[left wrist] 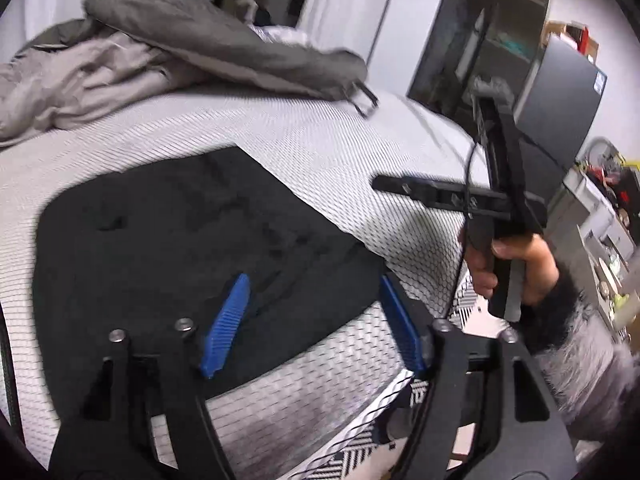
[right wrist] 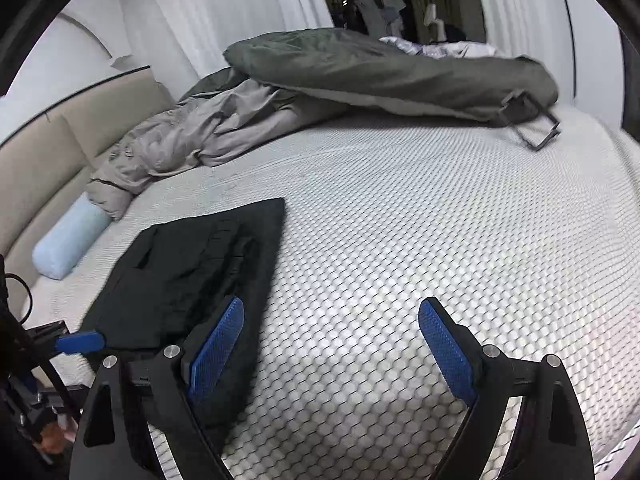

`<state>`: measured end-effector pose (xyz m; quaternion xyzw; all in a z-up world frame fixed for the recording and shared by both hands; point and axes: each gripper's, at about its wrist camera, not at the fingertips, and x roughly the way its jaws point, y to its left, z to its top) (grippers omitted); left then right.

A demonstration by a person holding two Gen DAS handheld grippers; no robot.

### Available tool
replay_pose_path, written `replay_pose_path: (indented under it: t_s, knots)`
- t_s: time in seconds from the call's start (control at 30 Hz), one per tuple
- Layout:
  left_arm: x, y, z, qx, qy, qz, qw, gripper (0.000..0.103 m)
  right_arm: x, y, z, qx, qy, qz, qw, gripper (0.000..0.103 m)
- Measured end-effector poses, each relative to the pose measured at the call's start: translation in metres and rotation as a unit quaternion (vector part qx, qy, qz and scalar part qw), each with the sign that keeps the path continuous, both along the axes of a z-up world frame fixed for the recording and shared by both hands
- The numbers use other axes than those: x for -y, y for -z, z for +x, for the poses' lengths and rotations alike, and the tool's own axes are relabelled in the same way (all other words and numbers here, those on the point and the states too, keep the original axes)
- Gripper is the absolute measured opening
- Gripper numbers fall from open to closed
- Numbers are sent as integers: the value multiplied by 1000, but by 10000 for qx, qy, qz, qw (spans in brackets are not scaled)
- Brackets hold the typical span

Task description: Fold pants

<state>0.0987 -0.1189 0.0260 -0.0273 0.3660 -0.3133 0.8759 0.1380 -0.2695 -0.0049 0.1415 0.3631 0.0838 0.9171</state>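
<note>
The black pants (left wrist: 192, 240) lie folded into a flat rectangle on the white honeycomb-patterned bed (left wrist: 320, 140); they also show in the right wrist view (right wrist: 192, 276). My left gripper (left wrist: 316, 312) is open and empty, hovering over the near edge of the pants. My right gripper (right wrist: 332, 336) is open and empty, its left pad over the pants' right edge, its right pad over bare bed (right wrist: 420, 220). The right gripper's body (left wrist: 492, 208) shows held in a hand at the right of the left wrist view. A blue fingertip (right wrist: 80, 341) of the left gripper shows at the pants' left.
A grey duvet and dark green cover (right wrist: 360, 72) are heaped at the far side of the bed. A pale blue bolster (right wrist: 68, 240) lies by the beige headboard (right wrist: 60, 152). A dark cabinet (left wrist: 500, 40) and cluttered shelves (left wrist: 600, 208) stand beyond the bed's right edge.
</note>
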Motion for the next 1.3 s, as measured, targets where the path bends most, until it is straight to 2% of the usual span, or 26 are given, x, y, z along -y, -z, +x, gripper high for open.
replay_pose_path:
  t_s: [0.07, 0.13, 0.23, 0.37, 0.53, 0.6, 0.7, 0.83, 0.87, 0.93, 1.0, 1.07, 1.13, 1.23, 1.3]
  knots:
    - [-30, -2, 9, 180, -396, -22, 9991, 81, -6, -2, 1, 2, -266, 243, 9994, 90]
    - [-66, -1, 20, 204, -799, 3, 9966, 81, -15, -2, 4, -66, -618, 692, 9957, 86]
    - [-111, 9, 38, 96, -1622, 120, 9866, 81, -33, 6, 18, -373, -1110, 1395, 9833, 74]
    - [-155, 28, 48, -246, -2173, 43, 9758, 81, -56, 11, 34, -579, -1294, 1643, 9762, 65]
    - [-175, 52, 53, -375, -2202, 345, 9741, 81, -72, 10, 47, -618, -1437, 1724, 9725, 64]
    - [-168, 59, 59, -382, -2196, 463, 9737, 81, -73, 11, 50, -639, -1441, 1937, 9683, 63]
    - [-171, 64, 57, -420, -2133, 514, 9747, 81, -72, 11, 49, -620, -1486, 2038, 9657, 63]
    - [-161, 62, 52, -336, -2095, 574, 9755, 81, -71, 19, 57, -827, -1446, 2129, 9628, 62]
    - [-158, 58, 49, -332, -2086, 567, 9758, 81, -71, 22, 61, -871, -1463, 2202, 9605, 56]
    - [-157, 56, 49, -332, -2075, 541, 9762, 81, -74, 27, 67, -930, -1489, 2207, 9594, 53]
    - [-155, 54, 49, -330, -2078, 553, 9761, 81, -80, 29, 73, -940, -1516, 2147, 9602, 42]
    - [-155, 53, 50, -332, -2114, 573, 9752, 81, -88, 28, 76, -953, -1524, 1945, 9643, 12]
    - [-157, 52, 52, -335, -2196, 545, 9735, 81, -91, 17, 68, -808, -1523, 1516, 9733, 8]
    - [-158, 50, 56, -364, -2256, 507, 9722, 81, -88, -6, 48, -525, -1478, 1138, 9811, 7]
    - [-157, 51, 58, -366, -2242, 536, 9724, 81, -82, -7, 39, -548, -1392, 1011, 9836, 7]
